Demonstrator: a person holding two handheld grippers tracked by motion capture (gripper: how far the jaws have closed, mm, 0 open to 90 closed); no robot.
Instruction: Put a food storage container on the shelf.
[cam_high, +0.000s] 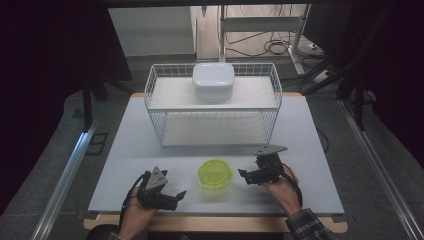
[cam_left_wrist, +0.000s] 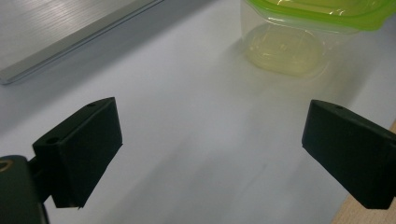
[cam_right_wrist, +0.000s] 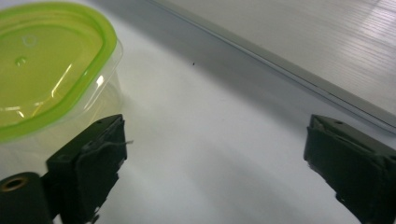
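On the pale table (cam_high: 125, 150) stand three things: one white wire basket (cam_high: 212, 117) at the far middle, one white lidded box (cam_high: 213, 80) sitting on the basket's top shelf, and one clear container with a green lid (cam_high: 215, 174) near the front edge. Two grippers flank that container, one in each of the person's hands. At the container's left, the left gripper (cam_high: 175, 196) lies low over the front of the table with its jaws spread wide and nothing between them; in the left gripper view the container (cam_left_wrist: 299, 32) sits ahead and to the right, apart from both jaws. At its right, the right gripper (cam_high: 244, 175) points toward the container, jaws likewise spread wide and empty; in the right gripper view the container (cam_right_wrist: 51, 74) is just beside the jaw seen at the left, whether touching I cannot tell. One plaid sleeve (cam_high: 307, 225) shows at the right forearm.
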